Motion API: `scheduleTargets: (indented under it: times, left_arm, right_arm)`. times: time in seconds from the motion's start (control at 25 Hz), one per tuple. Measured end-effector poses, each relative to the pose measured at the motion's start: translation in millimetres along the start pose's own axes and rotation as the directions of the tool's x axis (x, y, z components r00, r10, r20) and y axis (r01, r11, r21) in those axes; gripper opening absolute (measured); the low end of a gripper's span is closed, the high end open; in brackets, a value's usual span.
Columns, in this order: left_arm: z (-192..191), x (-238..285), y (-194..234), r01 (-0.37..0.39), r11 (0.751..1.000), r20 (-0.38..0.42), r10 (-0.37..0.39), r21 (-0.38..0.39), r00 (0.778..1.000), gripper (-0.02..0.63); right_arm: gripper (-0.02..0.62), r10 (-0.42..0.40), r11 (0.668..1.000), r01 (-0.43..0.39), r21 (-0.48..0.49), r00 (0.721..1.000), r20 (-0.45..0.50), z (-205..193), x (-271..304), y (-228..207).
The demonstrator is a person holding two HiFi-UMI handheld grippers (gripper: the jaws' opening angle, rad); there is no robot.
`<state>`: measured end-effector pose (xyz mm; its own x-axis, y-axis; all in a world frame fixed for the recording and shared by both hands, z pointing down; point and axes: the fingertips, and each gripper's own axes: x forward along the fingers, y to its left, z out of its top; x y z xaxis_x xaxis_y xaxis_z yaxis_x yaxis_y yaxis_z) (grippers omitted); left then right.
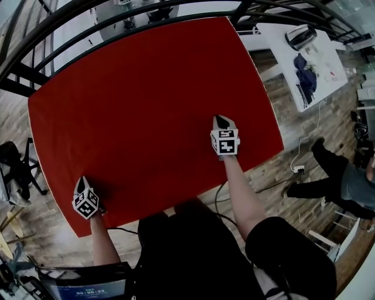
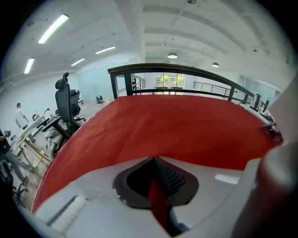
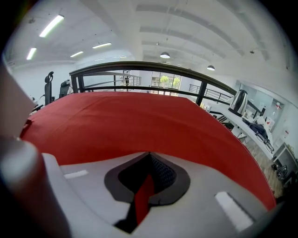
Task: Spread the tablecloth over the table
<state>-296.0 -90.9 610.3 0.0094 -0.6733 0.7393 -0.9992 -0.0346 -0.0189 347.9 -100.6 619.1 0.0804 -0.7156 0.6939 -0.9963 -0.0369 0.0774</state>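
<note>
A red tablecloth (image 1: 146,99) lies flat over most of the table, reaching the far railing. My left gripper (image 1: 82,183) sits at the cloth's near left corner, shut on a pinch of red fabric that shows as a strip between its jaws (image 2: 156,188). My right gripper (image 1: 221,121) rests further in on the cloth's right part, also shut on a red fold (image 3: 144,186). The tablecloth (image 2: 186,125) stretches ahead smooth in the left gripper view, and the same cloth (image 3: 130,121) does so in the right gripper view. The table beneath is hidden.
A black curved railing (image 1: 117,17) runs along the far side. A white desk (image 1: 304,64) with a kettle and dark cloth stands at the right. A person (image 1: 345,181) is on the floor at the right. An office chair (image 1: 14,164) stands at the left, a laptop (image 1: 76,284) near me.
</note>
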Motion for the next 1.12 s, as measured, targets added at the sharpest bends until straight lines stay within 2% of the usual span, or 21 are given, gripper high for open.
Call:
scheduleTargets:
  times: [0.4, 0.56, 0.76, 0.88, 0.96, 1.12]
  left_arm:
    - [-3.8, -6.2, -14.4, -0.014, 1.000, 0.010, 0.014, 0.022, 1.000, 0.006]
    - [-17.2, -18.3, -29.8, 0.021, 0.998, 0.005, -0.021, 0.054, 1.000, 0.006]
    - [-23.1, -18.8, -27.2, 0.041, 0.998, 0.019, -0.043, 0.054, 0.999, 0.006]
    - [-19.2, -27.2, -34.3, 0.082, 0.995, 0.049, -0.084, 0.048, 0.995, 0.006]
    - [-14.4, -44.9, -41.2, 0.126, 0.991, 0.098, -0.130, 0.046, 0.987, 0.006]
    - [-10.3, -88.6, -58.1, 0.194, 0.975, 0.177, -0.211, 0.108, 0.961, 0.006]
  right_arm:
    - [0.009, -0.010, 0.999, 0.010, -0.035, 1.000, 0.001, -2.8, -7.1, -5.6]
    - [0.009, 0.018, 1.000, -0.018, -0.002, 0.999, 0.030, -5.2, -16.3, -2.5]
    - [0.009, 0.027, 0.997, -0.027, -0.073, 1.000, 0.011, -13.3, -16.5, 6.1]
    - [0.009, 0.093, 0.991, -0.086, -0.104, 0.994, 0.064, -0.5, -32.9, 20.8]
    - [0.009, 0.134, 0.985, -0.120, -0.122, 0.984, 0.113, 9.5, -58.7, 40.6]
    - [0.009, 0.176, 0.983, -0.162, -0.086, 0.965, 0.192, 9.2, -112.6, 78.1]
